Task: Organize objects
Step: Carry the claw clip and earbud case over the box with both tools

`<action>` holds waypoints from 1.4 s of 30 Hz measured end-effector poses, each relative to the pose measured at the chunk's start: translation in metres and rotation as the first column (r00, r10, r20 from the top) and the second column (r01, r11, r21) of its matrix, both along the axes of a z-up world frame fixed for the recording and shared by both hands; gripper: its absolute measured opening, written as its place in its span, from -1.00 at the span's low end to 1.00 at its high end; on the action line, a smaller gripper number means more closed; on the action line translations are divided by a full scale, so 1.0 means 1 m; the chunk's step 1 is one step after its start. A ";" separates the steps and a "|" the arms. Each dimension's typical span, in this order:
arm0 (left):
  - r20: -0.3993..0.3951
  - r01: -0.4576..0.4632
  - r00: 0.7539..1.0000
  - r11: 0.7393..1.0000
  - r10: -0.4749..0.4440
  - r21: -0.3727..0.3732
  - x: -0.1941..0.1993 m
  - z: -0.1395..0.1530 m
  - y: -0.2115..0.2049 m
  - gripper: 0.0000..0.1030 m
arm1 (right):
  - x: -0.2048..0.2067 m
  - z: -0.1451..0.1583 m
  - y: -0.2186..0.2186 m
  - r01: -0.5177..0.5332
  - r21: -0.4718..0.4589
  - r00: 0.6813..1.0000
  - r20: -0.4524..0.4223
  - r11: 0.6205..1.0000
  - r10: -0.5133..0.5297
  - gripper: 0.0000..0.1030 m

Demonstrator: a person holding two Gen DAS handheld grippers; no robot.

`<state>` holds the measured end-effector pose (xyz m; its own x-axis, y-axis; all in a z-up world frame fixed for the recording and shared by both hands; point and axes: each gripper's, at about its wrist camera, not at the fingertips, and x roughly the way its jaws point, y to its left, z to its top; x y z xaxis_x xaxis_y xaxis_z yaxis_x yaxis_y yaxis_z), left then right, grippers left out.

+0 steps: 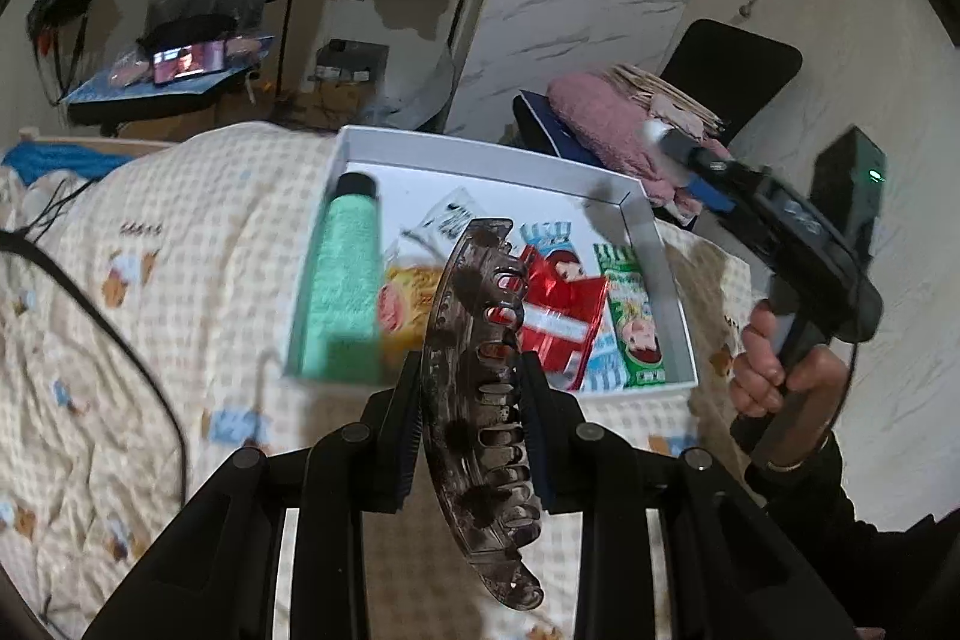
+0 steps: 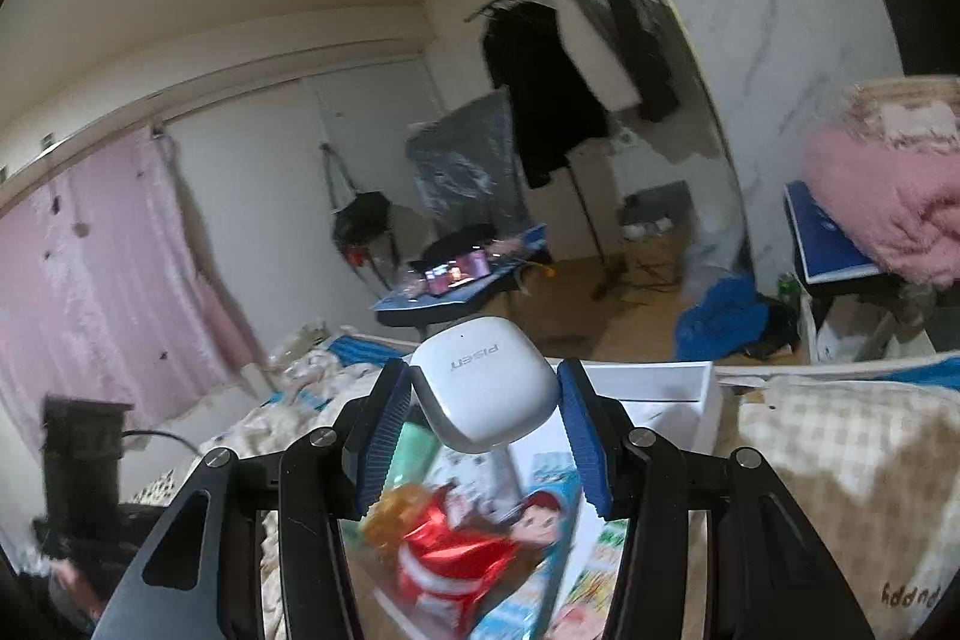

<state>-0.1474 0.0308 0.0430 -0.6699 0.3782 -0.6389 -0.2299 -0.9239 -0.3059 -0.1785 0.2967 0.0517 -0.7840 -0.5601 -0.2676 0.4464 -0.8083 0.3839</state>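
My left gripper [image 1: 471, 361] is shut on a brown translucent hair claw clip [image 1: 474, 430], held above the checked quilt just in front of a white open box [image 1: 672, 280]. Inside the box lie a green towel roll [image 1: 345, 274] and several snack packets, one of them red [image 1: 558, 316]. To the right of the box a hand carries my right gripper [image 1: 672, 139]. In the right wrist view this gripper [image 2: 483, 376] is shut on a white earbud case [image 2: 486, 394], over the box's wall [image 2: 660, 388] and the red packet [image 2: 456, 550].
The box rests on a bed with a checked quilt [image 1: 150, 310], and a black cable [image 1: 120, 340] runs across it. A chair piled with a pink blanket [image 1: 606, 124] stands behind the box. Farther off are a low table with a lit phone [image 2: 456, 274] and a clothes rail [image 2: 558, 100].
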 end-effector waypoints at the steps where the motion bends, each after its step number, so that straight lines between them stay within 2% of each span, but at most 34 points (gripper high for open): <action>1: 0.001 0.008 1.000 1.000 -0.008 0.006 -0.006 0.000 0.005 -0.37 | -0.008 -0.003 0.000 0.007 0.002 1.000 0.023 1.000 -0.007 0.00; 4: 0.002 0.028 1.000 1.000 -0.028 0.009 -0.022 -0.002 0.021 -0.37 | -0.024 -0.013 -0.001 0.029 0.015 0.997 0.077 0.999 -0.030 0.00; 6: -0.003 0.044 0.999 0.999 -0.044 0.008 -0.034 -0.003 0.035 -0.37 | -0.029 -0.017 -0.003 0.055 0.062 0.994 0.091 0.997 -0.060 0.00; 9: -0.042 0.045 0.998 0.999 -0.044 0.026 -0.051 -0.003 0.050 -0.37 | -0.027 -0.023 -0.005 0.163 0.146 0.981 0.084 0.976 -0.177 0.00; 12: -0.081 0.028 0.996 0.999 -0.025 0.040 -0.069 -0.002 0.065 -0.37 | -0.019 -0.030 0.008 0.204 0.083 0.973 0.092 0.975 -0.212 0.00; 17: -0.093 0.017 0.996 0.998 -0.011 0.064 -0.087 -0.008 0.084 -0.37 | -0.011 -0.032 0.007 0.186 0.115 0.980 0.055 0.976 -0.193 0.00; 24: -0.132 -0.027 0.991 1.000 0.026 -0.004 -0.111 -0.008 0.083 -0.37 | -0.011 -0.033 -0.004 0.162 0.194 0.983 0.051 0.968 -0.175 0.00; 28: -0.084 -0.071 0.994 0.997 0.069 -0.025 -0.139 -0.007 0.076 -0.37 | -0.007 -0.035 -0.016 0.172 0.290 0.982 0.025 0.941 -0.188 0.01; 31: -0.085 -0.108 0.991 0.990 0.100 -0.091 -0.149 -0.012 0.076 -0.37 | -0.004 -0.039 -0.025 0.176 0.357 0.982 0.008 0.917 -0.191 0.01; 35: -0.055 -0.091 0.995 0.992 0.086 -0.093 -0.152 -0.027 0.076 -0.37 | -0.006 -0.045 -0.025 0.160 0.356 0.984 0.016 0.921 -0.178 0.01; 42: -0.077 -0.106 0.992 0.984 0.096 -0.140 -0.146 -0.031 0.082 -0.36 | -0.004 -0.048 -0.032 0.175 0.407 0.982 -0.002 0.897 -0.191 0.01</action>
<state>-0.2938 0.1126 0.0116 -0.7444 0.2140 -0.6325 -0.1494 -0.9766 -0.1547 -0.1829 0.2644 0.0039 -0.8473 -0.2458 -0.4709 0.2678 -0.9633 0.0209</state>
